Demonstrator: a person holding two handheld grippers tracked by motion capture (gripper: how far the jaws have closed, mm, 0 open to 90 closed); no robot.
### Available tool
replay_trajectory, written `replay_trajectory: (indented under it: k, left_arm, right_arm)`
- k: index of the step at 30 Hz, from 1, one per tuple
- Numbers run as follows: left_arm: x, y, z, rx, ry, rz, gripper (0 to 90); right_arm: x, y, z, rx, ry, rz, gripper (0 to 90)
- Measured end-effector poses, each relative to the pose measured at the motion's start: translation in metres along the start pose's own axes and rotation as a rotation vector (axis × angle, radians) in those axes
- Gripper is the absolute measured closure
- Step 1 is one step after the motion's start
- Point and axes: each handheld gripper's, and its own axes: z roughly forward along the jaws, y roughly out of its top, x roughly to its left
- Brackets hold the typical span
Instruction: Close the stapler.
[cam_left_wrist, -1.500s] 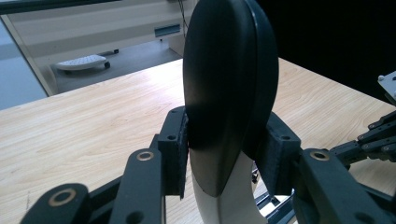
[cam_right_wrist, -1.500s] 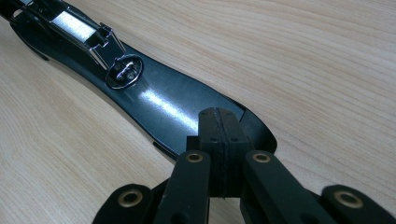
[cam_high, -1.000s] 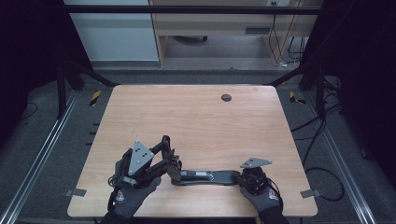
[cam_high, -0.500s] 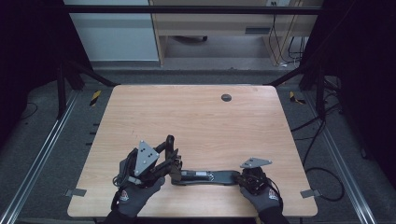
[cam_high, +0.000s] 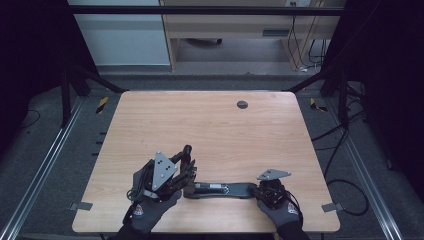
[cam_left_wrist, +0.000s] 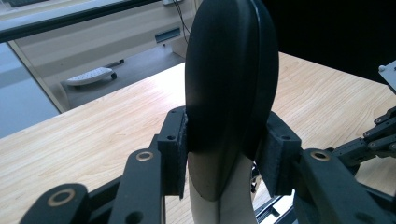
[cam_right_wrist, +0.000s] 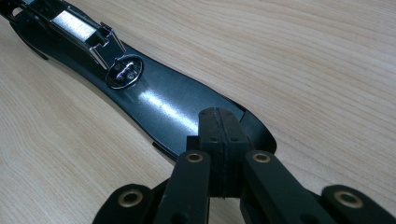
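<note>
Shifted slightly since the earlier frames: left gripper (cam_high: 186, 176), now a touch nearer the near edge of the light wooden table (cam_high: 210, 125), its load tipped more upright. Clamped between its pads (cam_left_wrist: 176, 154): a smooth black oval cover (cam_left_wrist: 231, 79), standing on end, with a pale cream part below it. Pressed together and empty: the tips of the right gripper (cam_right_wrist: 217, 135), resting on the wide end of a long glossy black handset body (cam_high: 220, 189), battery bay with metal clip facing up. Lying flat near the near edge, right of centre, between both gloved hands. Far off near the far edge: a small dark round disc (cam_high: 242, 104).
</note>
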Motion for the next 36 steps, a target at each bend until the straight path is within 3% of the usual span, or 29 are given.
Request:
replay_trajectory:
  k: [36]
  left_arm:
    - [-0.020,0.007,0.014,0.011,0.016,0.084,56.9]
  right_arm:
    - [0.000,0.000,0.000,-0.004,0.001,-0.004,90.0]
